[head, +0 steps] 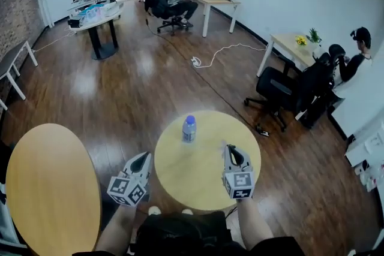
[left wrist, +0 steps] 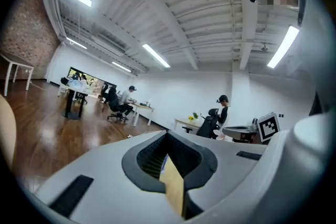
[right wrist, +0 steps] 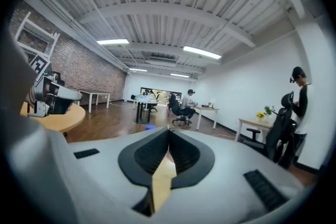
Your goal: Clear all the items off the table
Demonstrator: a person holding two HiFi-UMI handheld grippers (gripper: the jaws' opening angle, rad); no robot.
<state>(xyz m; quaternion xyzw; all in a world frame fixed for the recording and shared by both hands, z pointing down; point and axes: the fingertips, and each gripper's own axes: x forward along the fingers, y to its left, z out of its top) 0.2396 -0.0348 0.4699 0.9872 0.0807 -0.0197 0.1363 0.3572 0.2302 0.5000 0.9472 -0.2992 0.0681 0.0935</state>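
Observation:
A clear water bottle with a blue cap (head: pixel 189 129) stands upright on the far part of a small round wooden table (head: pixel 207 186). My left gripper (head: pixel 146 155) is over the table's near left edge, its jaws together with nothing between them. My right gripper (head: pixel 228 147) is over the table's right half, a little right of and nearer than the bottle, jaws also together and empty. In the right gripper view only the bottle's blue cap (right wrist: pixel 150 127) peeks over the shut jaws (right wrist: pixel 169 131). The left gripper view looks level past its shut jaws (left wrist: pixel 168 134) into the room.
A larger round wooden table (head: pixel 51 189) stands close on the left. A black office chair (head: pixel 279 90) and a desk with flowers (head: pixel 291 48) are to the right, with a person beside them. A white cable (head: pixel 219 54) lies on the wood floor. More desks and seated people are far back.

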